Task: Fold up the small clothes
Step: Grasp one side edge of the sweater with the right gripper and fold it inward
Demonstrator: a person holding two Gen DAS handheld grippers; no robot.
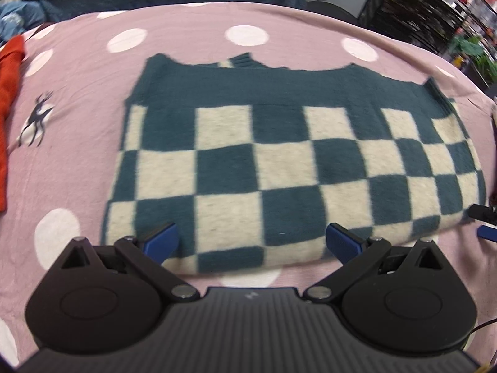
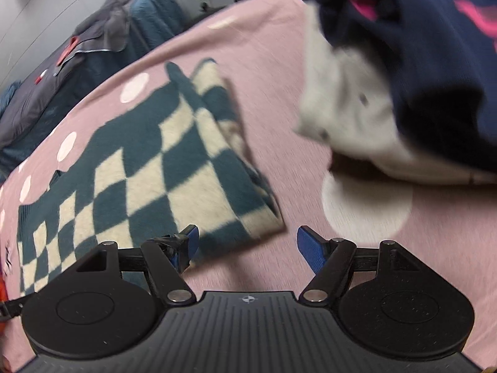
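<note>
Blue-tipped, our left gripper (image 1: pixel 252 242) and right gripper (image 2: pixel 245 244) both have their jaws wide apart and empty, low over the near edge of the checked sweater (image 1: pixel 279 161), which lies partly folded on the pink spotted sheet (image 1: pixel 77 62). We judge the thick, fuzzy knit soft, floppy and not slippery, so we should pinch all layers at the near corners. Farther off lie an orange garment (image 1: pixel 9 99) and a clothes pile (image 2: pixel 403 77).

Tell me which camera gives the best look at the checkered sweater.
The left wrist view: the checkered sweater lies almost whole and flat on the pink dotted sheet, collar at the far edge. The right wrist view shows it slanted and blurred, mostly its near folded corner.
</note>
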